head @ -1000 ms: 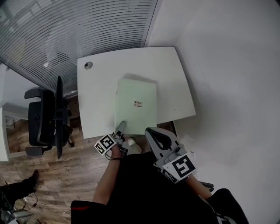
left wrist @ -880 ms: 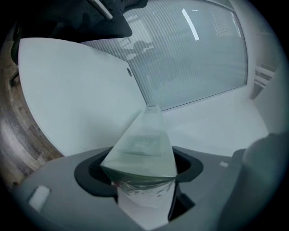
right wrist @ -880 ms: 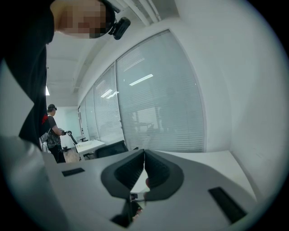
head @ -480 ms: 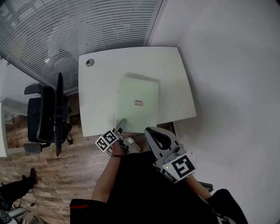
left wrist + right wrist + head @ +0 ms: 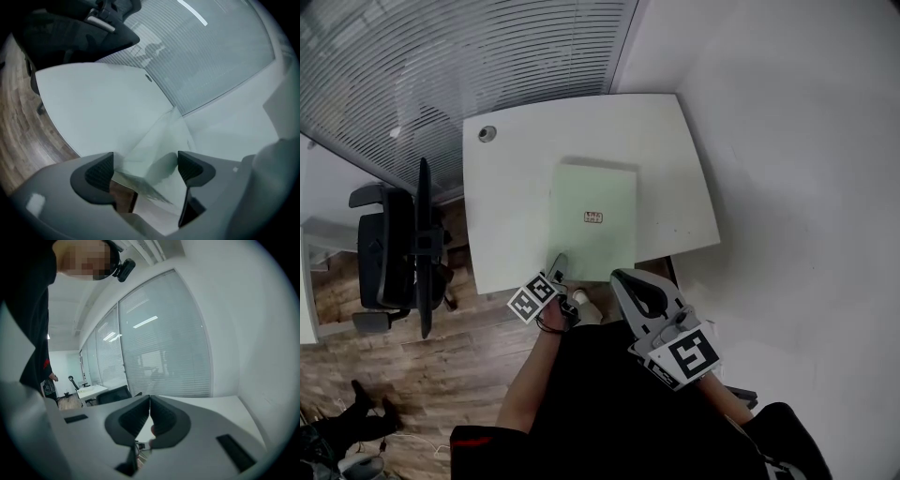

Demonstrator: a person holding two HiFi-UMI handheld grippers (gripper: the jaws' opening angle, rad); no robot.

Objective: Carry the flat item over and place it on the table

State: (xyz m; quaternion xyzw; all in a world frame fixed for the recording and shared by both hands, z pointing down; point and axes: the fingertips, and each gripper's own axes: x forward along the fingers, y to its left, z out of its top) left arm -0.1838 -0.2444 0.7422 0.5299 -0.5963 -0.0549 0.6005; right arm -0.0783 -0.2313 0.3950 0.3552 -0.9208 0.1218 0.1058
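The flat item (image 5: 592, 220), a pale green sheet-like pack with a small label, lies flat on the white table (image 5: 511, 187), its near edge at the table's front edge. My left gripper (image 5: 558, 266) is at its near left corner. In the left gripper view its jaws have just been opening and stand wide, with the item's corner (image 5: 164, 140) between them and neither pad (image 5: 99, 172) pressing on it. My right gripper (image 5: 623, 281) hangs close to my body, just off the table's front edge. Its jaws (image 5: 149, 411) are shut with nothing between them.
A black office chair (image 5: 389, 248) stands on the wooden floor left of the table. A round cable hole (image 5: 487, 134) sits in the table's far left corner. Glass walls with blinds (image 5: 469, 56) run behind, and a white wall is on the right.
My left gripper's jaws have spread apart at the item's near corner and the gripper has tipped downward a little. The item lies still on the table. My right gripper has not moved.
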